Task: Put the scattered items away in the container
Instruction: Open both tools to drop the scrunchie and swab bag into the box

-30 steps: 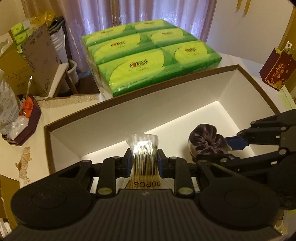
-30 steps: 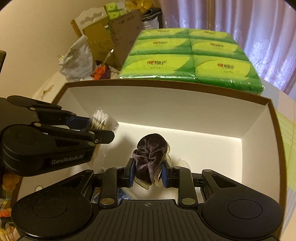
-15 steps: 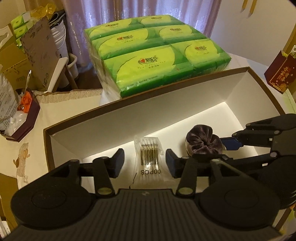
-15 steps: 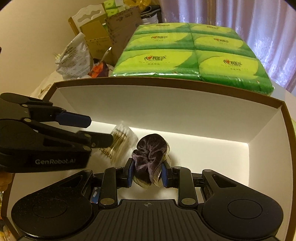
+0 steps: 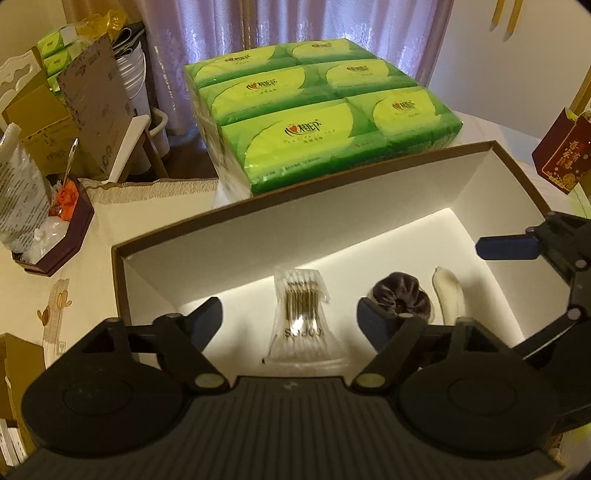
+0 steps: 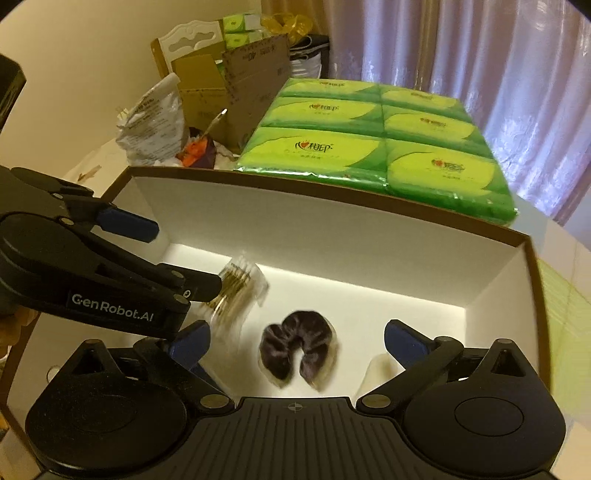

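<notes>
Left wrist, tissue packs [image 5: 317, 125] behind box [image 5: 332, 184]

This is a lived-in home room. Pale purple curtains [image 5: 280, 33] hang behind a surface [image 5: 155, 206] covered with a cream cloth with a fringed edge. A bulk pack of green tissues [image 5: 317, 122] lies on it, near a red gift bag [image 5: 565, 155] and a small dark tray [image 5: 62, 236] of odds and ends. Cardboard boxes [image 6: 221, 85], a crinkled plastic bag [image 6: 151, 122] and a white chair back [image 6: 192, 33] crowd the corner by a plain cream wall [image 6: 92, 55], all under warm indoor light.
</notes>
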Tool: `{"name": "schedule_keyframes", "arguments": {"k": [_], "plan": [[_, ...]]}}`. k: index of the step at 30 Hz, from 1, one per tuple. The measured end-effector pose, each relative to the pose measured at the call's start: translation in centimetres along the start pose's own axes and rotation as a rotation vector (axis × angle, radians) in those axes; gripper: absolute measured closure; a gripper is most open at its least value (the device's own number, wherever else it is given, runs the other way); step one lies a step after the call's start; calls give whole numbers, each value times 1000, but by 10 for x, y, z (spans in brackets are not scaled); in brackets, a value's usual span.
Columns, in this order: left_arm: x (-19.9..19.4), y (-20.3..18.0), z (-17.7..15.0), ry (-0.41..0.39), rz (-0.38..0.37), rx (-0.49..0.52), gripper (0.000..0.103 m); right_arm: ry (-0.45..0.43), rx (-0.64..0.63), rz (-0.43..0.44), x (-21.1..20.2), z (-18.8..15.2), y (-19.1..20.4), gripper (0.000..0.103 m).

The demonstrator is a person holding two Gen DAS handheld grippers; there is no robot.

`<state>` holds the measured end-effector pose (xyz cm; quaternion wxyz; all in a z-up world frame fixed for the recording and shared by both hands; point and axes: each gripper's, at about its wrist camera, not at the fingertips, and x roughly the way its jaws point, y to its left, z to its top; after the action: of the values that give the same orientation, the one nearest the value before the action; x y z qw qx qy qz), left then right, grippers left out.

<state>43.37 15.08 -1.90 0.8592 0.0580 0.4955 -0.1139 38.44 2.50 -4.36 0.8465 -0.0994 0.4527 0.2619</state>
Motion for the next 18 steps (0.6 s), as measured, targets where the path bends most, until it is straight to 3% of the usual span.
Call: {"name": "schedule_keyframes", "arguments": {"k": [7,18], "plan": [[-18,-11,-11,2,27,-19,9,28,48,-39,-20,-15,0,0],[-50,-28,-24,-32,49,-21,4,8,76,-76,-54,-32,5,0]]}}
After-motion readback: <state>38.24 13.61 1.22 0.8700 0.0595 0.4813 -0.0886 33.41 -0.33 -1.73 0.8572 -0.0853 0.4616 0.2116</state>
